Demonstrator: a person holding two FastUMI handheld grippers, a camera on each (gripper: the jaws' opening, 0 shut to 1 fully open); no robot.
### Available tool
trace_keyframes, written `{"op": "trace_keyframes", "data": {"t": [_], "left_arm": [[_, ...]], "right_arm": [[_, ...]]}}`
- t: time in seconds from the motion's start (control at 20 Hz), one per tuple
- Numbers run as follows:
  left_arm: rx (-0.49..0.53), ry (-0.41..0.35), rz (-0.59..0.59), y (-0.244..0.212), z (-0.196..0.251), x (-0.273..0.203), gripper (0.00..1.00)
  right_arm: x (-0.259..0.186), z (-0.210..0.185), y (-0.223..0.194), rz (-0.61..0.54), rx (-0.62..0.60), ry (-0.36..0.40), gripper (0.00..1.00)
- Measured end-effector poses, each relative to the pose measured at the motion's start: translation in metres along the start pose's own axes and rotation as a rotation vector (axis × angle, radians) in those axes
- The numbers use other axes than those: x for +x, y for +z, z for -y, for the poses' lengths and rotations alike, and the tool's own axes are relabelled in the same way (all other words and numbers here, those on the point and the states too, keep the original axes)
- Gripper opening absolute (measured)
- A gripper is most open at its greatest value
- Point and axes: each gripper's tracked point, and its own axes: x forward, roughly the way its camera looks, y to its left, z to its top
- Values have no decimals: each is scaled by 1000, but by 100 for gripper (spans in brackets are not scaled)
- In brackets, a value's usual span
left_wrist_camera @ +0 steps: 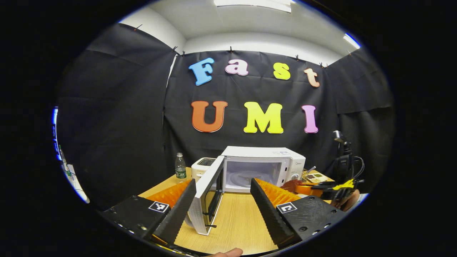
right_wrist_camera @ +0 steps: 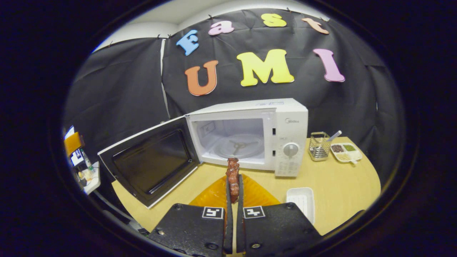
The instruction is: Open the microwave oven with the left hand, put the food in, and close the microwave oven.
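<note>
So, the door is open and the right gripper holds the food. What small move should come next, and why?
Probably carry the right gripper forward into the microwave. Its fingers are shut on the food, the door stands swung wide, and the turntable inside lies bare just ahead. The left gripper is open, clear of the door.

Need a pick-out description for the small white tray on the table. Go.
Start at the white microwave, door swung open. On the wooden table in front of its dial panel lies the white tray, rectangular and empty. The divided dish farther back holds seeds; the wire basket stands upright.
</note>
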Motion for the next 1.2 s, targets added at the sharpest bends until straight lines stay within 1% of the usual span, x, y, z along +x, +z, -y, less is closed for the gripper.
{"op": "trace_keyframes", "data": {"t": [0.1, 0.2, 0.3, 0.35, 0.45, 0.6, 0.7, 0.8, 1.05, 1.2], "left_arm": [[0, -2, 0, -5, -8, -1, 93], [5, 4, -5, -8, -16, -3, 93], [5, 11, -15, -12, -24, 0, 93], [4, 14, -20, -14, -27, 0, 93], [2, 31, -32, -18, -38, 2, 93], [-5, 52, -44, -19, -49, 9, 94], [-6, 63, -55, -23, -56, 13, 93], [-5, 75, -69, -29, -60, 18, 94], [-7, 89, -116, -47, -66, 30, 94], [-7, 84, -149, -57, -64, 35, 94]], "right_arm": [[30, -13, 3, 35, 19, -30, 7], [60, -31, 4, 64, 51, -39, 7], [88, -41, 11, 101, 85, -51, 7], [102, -45, 14, 117, 124, -50, 7], [128, -46, 18, 138, 252, -52, 8], [171, -40, 27, 166, 468, -63, 7], [197, -27, 29, 198, 577, -102, 8], [224, -13, 27, 222, 656, -150, 8], [280, 16, 25, 246, 752, -247, 8], [299, 15, 24, 248, 787, -249, 10]]}}
